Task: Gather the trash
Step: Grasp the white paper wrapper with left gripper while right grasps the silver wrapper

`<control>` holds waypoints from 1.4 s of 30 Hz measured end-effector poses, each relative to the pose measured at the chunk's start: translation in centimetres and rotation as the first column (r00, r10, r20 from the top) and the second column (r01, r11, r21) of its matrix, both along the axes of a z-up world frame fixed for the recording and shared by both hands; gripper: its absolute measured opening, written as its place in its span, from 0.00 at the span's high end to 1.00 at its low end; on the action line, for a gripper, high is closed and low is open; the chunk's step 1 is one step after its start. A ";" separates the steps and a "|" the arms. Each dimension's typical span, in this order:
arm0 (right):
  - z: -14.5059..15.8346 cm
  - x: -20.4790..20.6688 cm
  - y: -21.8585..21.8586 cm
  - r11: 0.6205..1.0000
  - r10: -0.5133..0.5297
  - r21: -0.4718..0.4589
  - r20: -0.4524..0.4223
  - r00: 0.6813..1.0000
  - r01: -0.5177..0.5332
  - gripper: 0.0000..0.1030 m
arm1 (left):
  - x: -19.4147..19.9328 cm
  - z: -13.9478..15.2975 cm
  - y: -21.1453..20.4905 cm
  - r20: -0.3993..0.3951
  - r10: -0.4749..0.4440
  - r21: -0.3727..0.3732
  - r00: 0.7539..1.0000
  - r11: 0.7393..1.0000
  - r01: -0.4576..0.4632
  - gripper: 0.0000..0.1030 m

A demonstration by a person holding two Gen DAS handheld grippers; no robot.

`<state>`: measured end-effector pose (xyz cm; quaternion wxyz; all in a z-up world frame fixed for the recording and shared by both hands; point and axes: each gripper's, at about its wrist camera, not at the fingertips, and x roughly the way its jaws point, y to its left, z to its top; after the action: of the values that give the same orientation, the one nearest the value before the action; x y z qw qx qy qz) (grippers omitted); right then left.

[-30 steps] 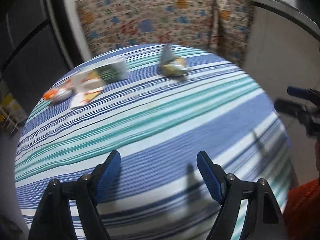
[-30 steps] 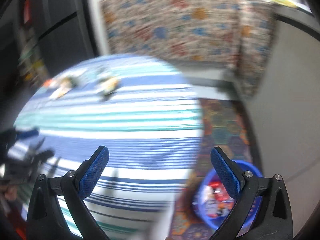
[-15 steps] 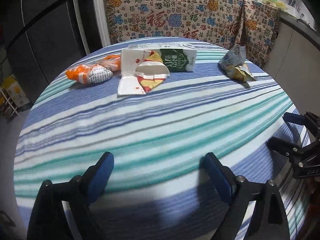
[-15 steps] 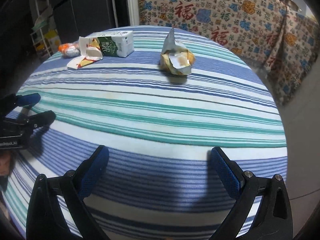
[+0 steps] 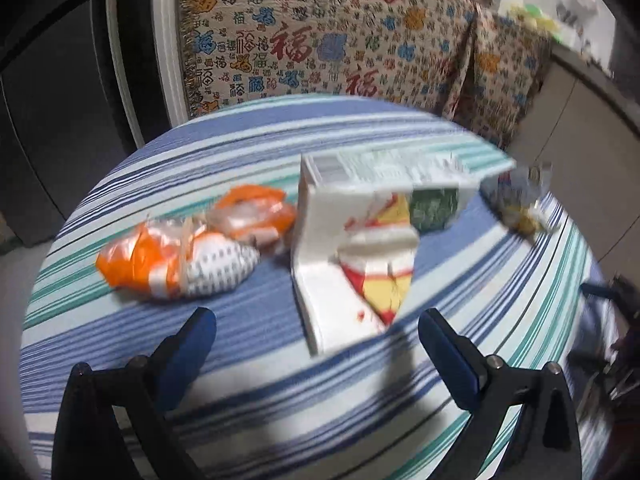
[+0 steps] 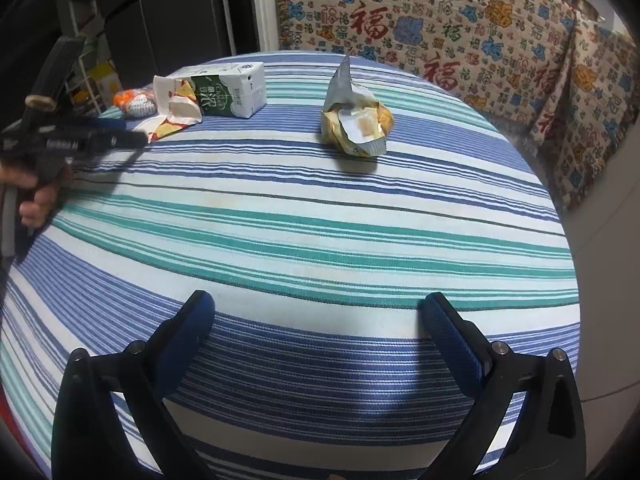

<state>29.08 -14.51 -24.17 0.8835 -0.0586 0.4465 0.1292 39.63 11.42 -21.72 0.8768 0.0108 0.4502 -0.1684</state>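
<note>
Blue pads, left gripper point(image 5: 316, 334): jaws wide, just opened further, holding nothing; red-and-white wrapper point(image 5: 360, 268) lies ahead on the table point(image 5: 280, 392).
Right gripper point(image 6: 318, 320): jaws wide, empty; foil bag point(image 6: 356, 120) far ahead.

The tablecloth point(image 6: 320, 240) runs in blue, teal and white stripes. A green-and-white carton point(image 6: 230, 92) lies on it, beside a white wrapper point(image 5: 356, 264) printed red and yellow. The crumpled bag point(image 5: 176, 260) is orange and white (with small grey print); the snack bag point(image 6: 356, 120) silver and yellow. The hanging cloth point(image 6: 460, 20) is beige with red, blue and orange characters.
</note>
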 end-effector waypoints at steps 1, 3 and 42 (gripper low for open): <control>0.0 0.0 0.0 1.000 0.000 0.000 0.000 1.000 0.000 0.00 | 0.3 0.1 0.0 -0.003 -0.003 -0.037 1.000 0.999 0.003 0.02; 0.0 0.0 0.1 1.000 0.000 0.000 0.001 1.000 0.000 0.00 | 0.5 0.2 -0.3 0.002 -0.010 -0.058 1.000 0.998 0.010 0.07; 0.9 8.9 -1.7 1.000 -0.004 0.000 0.025 1.000 0.004 0.08 | -10.3 0.2 -7.5 -0.004 0.036 -0.008 0.999 0.999 -0.036 0.91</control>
<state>37.95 -16.16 -23.31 0.8892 -0.0595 0.4355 0.1266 29.38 3.92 -21.48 0.8790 -0.0011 0.4512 -0.1544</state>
